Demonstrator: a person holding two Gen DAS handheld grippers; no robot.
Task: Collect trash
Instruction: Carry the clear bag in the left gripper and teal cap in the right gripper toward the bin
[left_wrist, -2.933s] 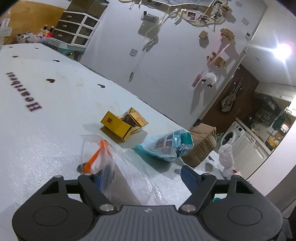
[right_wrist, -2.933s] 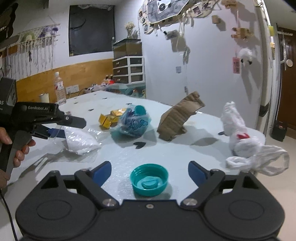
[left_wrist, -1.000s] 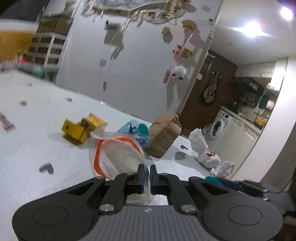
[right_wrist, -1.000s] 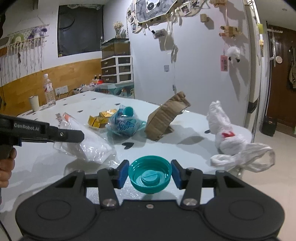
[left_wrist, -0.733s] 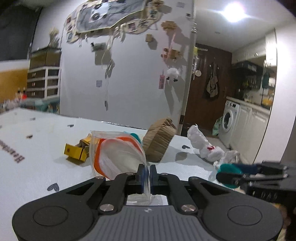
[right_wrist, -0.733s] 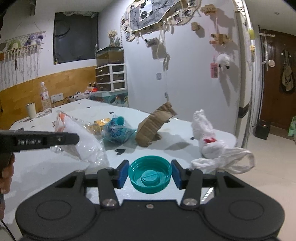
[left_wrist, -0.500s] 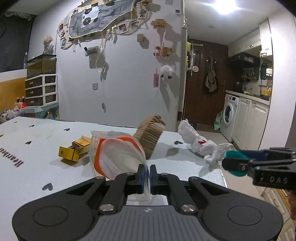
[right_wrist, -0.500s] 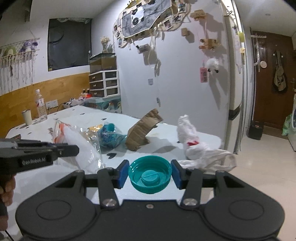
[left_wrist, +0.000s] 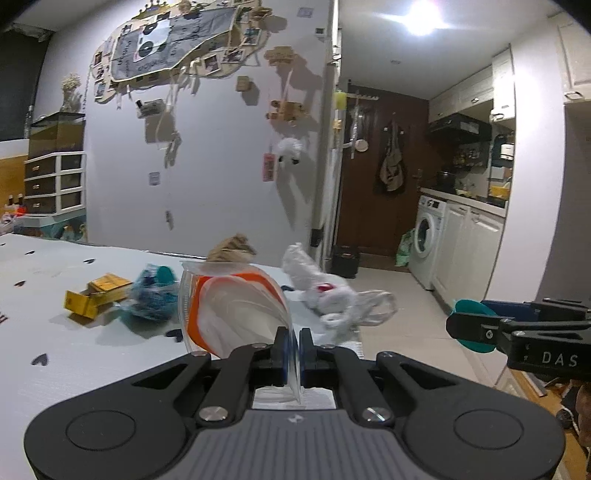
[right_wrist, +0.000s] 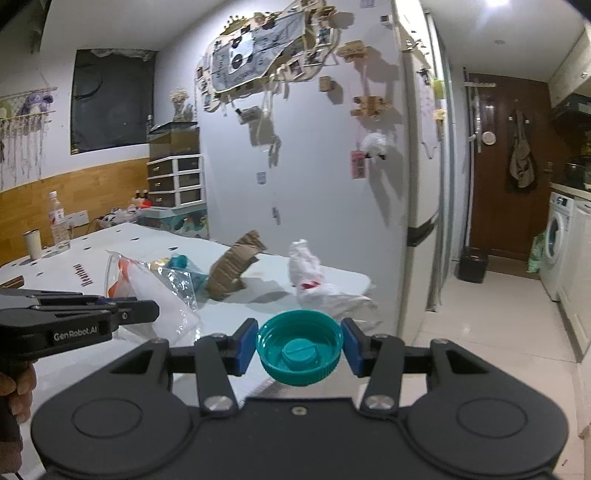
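My left gripper is shut on a clear plastic zip bag with an orange seal strip, held up above the white table. The same bag hangs from that left gripper in the right wrist view. My right gripper is shut on a teal bottle cap, hollow side facing the camera, lifted off the table. In the left wrist view the right gripper shows at the right edge with the teal cap between its fingers.
On the table lie a yellow cardboard box, a teal wrapper bundle, a brown cardboard piece and a crumpled white plastic bag. A water bottle and cup stand far left. Beyond the table's end are floor, a washing machine and a dark bin.
Both grippers have swung to the right with their loads, so the table's end, the floor and the kitchen come into view. Neither grip has changed over the last second.
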